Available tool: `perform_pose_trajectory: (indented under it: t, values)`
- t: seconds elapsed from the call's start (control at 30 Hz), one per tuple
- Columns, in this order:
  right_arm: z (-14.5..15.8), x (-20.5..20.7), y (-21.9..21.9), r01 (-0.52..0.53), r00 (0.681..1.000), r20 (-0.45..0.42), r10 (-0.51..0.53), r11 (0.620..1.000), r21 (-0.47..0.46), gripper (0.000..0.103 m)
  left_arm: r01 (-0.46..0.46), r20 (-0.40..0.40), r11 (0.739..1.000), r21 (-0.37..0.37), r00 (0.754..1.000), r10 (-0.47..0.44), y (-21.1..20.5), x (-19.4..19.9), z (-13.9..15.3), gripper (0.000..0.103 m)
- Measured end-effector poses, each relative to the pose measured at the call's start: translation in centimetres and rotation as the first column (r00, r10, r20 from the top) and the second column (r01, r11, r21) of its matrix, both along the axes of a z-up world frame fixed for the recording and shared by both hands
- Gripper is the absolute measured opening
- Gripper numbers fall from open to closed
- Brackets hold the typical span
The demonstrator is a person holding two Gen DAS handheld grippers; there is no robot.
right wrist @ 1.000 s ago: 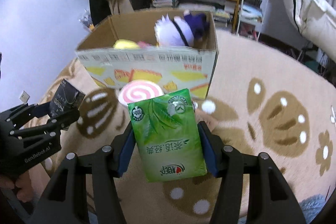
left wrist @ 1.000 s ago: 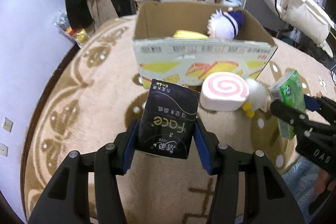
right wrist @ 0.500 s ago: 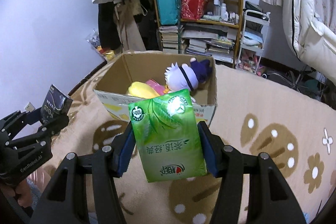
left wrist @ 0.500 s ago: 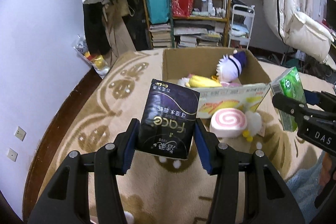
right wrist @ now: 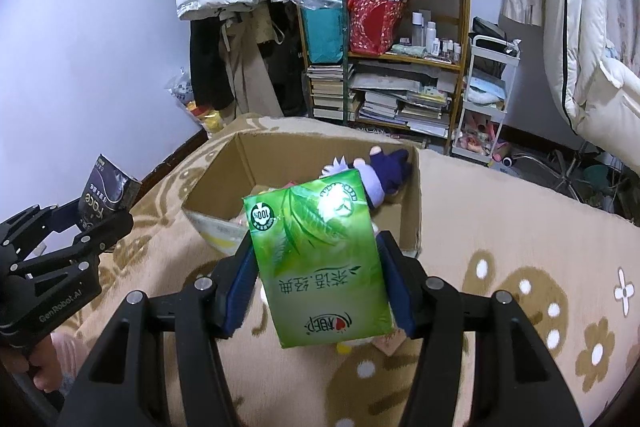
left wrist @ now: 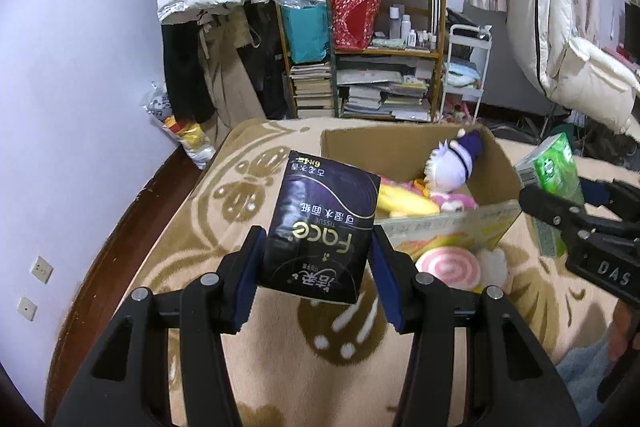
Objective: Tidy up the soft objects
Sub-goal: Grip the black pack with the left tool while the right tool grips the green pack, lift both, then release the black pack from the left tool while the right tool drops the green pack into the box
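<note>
- The left tongs [left wrist: 318, 263] are clenched on the black tissue pack [left wrist: 324, 227], blue pads pressed to both its sides, holding it up above the patterned rug [left wrist: 224, 211].
- The right tongs [right wrist: 320, 287] grip the green tissue pack [right wrist: 320, 259] the same way (print upside down to the camera).
- Ahead sits the open cardboard box [left wrist: 496, 163], with a purple-and-white plush doll [left wrist: 452, 167] leaning in its far corner and something yellow [left wrist: 400, 201] beside it, probably another soft toy.
- Outside the box, touching its front wall, lies a pink swirl cushion [left wrist: 450, 269] on the rug.
- A cluttered bookshelf [right wrist: 384, 27] stands against the back wall.
</note>
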State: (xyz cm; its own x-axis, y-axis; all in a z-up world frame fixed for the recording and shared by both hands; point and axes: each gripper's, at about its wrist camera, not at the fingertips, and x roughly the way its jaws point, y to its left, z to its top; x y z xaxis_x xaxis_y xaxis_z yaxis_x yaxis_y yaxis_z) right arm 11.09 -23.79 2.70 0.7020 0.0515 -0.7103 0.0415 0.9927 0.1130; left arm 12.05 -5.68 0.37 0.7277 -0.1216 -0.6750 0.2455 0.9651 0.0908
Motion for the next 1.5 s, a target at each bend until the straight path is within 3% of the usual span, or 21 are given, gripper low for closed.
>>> perform_pose_trajectory:
  t: [0.13, 0.47, 0.73, 1.07, 1.33, 1.43, 1.5]
  values:
    - [-0.5, 1.4, -0.5, 0.01, 1.0, 0.013, -0.011, 0.999, 0.045, 0.061, 0.001, 0.004, 1.0, -0.012, 1.0, -0.001, -0.4, 1.8, -0.2, 0.05]
    - [-2.2, 4.2, -1.3, 0.014, 1.0, 0.027, -0.015, 1.0, 0.019, 0.061, 0.037, 0.011, 0.999, -0.016, 0.999, -0.037, -2.3, 5.7, -1.0, 0.05]
    - [-3.9, 5.9, -3.7, 0.028, 1.0, 0.011, -0.029, 0.996, 0.079, 0.061, 0.072, -0.035, 0.997, -0.017, 0.997, -0.073, -4.6, 8.0, -2.4, 0.05]
    - [-5.1, 6.2, -3.7, 0.005, 1.0, 0.005, -0.005, 0.996, 0.091, 0.063, 0.099, -0.072, 0.995, -0.01, 0.992, -0.1, -6.2, 9.2, -3.9, 0.05]
    - [-4.7, 6.0, -3.7, 0.02, 1.0, 0.001, -0.02, 0.995, 0.093, 0.074, 0.08, -0.08, 0.997, 0.017, 0.994, -0.079, -5.8, 8.6, -4.0, 0.065]
    - [-4.0, 5.5, -3.7, 0.032, 0.999, 0.024, -0.034, 0.995, 0.095, 0.09, 0.072, -0.072, 0.997, 0.02, 0.995, -0.07, -5.3, 7.9, -3.6, 0.072]
    - [-3.4, 5.1, -3.8, 0.043, 0.998, 0.041, -0.047, 0.995, 0.093, 0.094, 0.061, -0.065, 0.998, 0.018, 0.996, -0.06, -5.1, 7.5, -3.3, 0.084]
